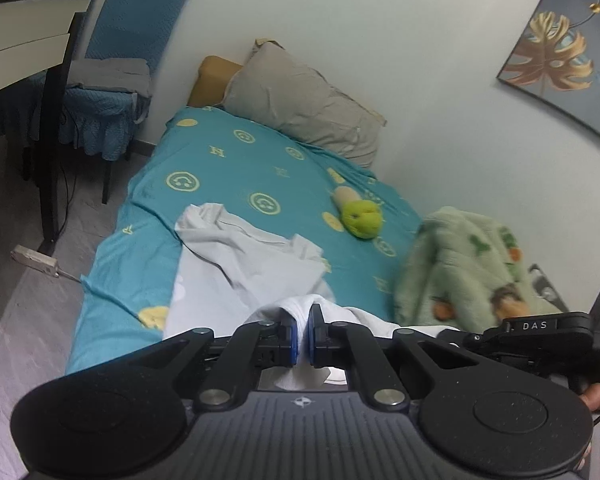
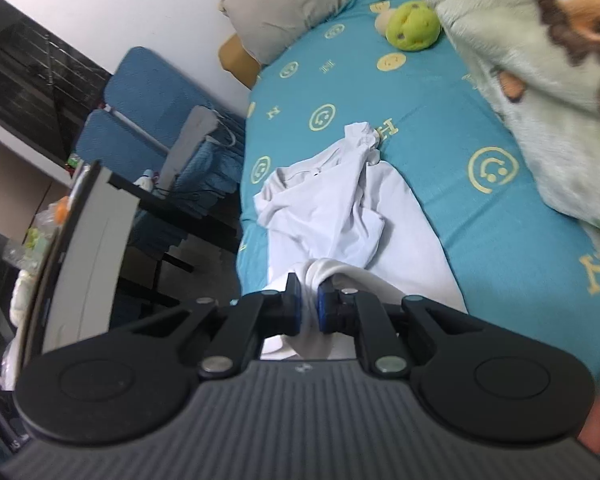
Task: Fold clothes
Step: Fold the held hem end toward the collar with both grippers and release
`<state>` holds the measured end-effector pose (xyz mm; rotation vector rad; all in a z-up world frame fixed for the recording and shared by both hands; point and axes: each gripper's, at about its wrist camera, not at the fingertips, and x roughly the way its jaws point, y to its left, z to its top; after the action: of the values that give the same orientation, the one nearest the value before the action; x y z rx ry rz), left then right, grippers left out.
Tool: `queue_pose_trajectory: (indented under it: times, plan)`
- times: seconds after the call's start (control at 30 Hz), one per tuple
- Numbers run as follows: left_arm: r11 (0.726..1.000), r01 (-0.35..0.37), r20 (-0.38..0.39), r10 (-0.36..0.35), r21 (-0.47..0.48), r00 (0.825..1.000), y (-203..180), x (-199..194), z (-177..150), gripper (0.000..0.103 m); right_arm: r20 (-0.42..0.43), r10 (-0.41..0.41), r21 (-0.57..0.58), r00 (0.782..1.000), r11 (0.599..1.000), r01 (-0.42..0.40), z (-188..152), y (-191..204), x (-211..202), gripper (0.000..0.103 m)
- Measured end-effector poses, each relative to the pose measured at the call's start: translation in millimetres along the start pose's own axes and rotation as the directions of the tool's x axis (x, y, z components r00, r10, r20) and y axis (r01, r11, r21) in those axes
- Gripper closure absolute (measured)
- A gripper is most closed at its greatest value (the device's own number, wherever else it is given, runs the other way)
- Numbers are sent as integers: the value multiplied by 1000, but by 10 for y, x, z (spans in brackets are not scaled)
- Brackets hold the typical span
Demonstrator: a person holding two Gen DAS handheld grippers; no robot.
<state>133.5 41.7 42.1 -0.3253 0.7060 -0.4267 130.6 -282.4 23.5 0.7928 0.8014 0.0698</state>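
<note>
Both tongs pinch the white shirt over the bed.
Left tongs (image 1: 303,330) and right tongs (image 2: 309,305) each grip bunched shirt (image 2: 332,216) hem; the rest lies crumpled on the bed (image 2: 440,128), short of the pillow (image 1: 300,100).

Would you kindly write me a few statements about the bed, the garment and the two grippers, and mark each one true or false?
1. Both grippers, left gripper and right gripper, are shut on the white shirt. True.
2. The bedsheet is plain red. False: teal with yellow smiley faces.
3. A green plush toy lies on the bed. True.
4. The shirt is neatly folded. False: it lies rumpled.
5. A grey pillow leans against the wall. True.
</note>
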Motion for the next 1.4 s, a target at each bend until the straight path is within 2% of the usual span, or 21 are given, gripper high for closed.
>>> queue_pose_trajectory:
  times: [0.1,0.23,0.3,0.43,0.57,0.73,0.87,0.97,1.0,1.03,1.07,1.13,1.17,1.23,1.3,1.4]
  plan:
    - [999,-15,34,13,42,999,85,316,-58,97,0,-22,2,1000,1000,22,54,-130,351,91]
    - [990,-69,65,62,121,996,176,783,-212,97,-12,-59,-28,998,998,59,68,-304,800,91]
    - [983,-121,78,111,138,991,253,1048,-289,97,-26,-65,-41,998,997,64,89,-351,1019,91]
    - [982,-147,44,142,122,989,467,1556,-345,97,-42,-119,-78,992,990,115,150,-411,1414,91]
    - [978,-170,-58,178,118,982,742,2023,-446,97,-71,-185,-88,980,980,179,157,-493,1701,91]
    - [979,-172,-83,182,110,980,883,2211,-532,97,-115,-236,-82,965,970,227,76,-535,1917,90]
    - [979,-163,-66,172,123,983,871,2186,-527,95,-108,-258,-103,960,963,248,57,-500,1922,89]
    - [974,-170,-57,180,151,982,775,2134,-528,77,-96,-280,-120,955,956,268,51,-442,1893,84]
    - [969,-177,-43,187,170,981,712,2078,-525,64,-92,-286,-135,954,953,273,40,-411,1873,81]
    - [964,-184,-27,193,189,981,648,2022,-522,50,-80,-293,-154,953,948,278,22,-377,1840,73]
    - [957,-191,6,194,216,981,582,1933,-534,43,-60,-301,-173,952,942,287,-3,-342,1797,67]
    - [941,-208,70,196,265,978,446,1746,-571,18,-18,-309,-201,951,933,299,-55,-276,1688,31]
    - [937,-208,87,191,280,978,390,1650,-583,13,-3,-295,-205,956,936,288,-75,-250,1620,15]
    - [939,-195,107,171,283,979,317,1456,-603,3,15,-274,-201,962,941,271,-101,-196,1479,15]
    - [938,-197,133,164,286,977,250,1268,-633,2,25,-258,-218,966,942,257,-142,-118,1330,15]
    - [931,-239,180,194,277,964,174,997,-690,0,99,-236,-273,967,928,254,-267,20,1057,15]
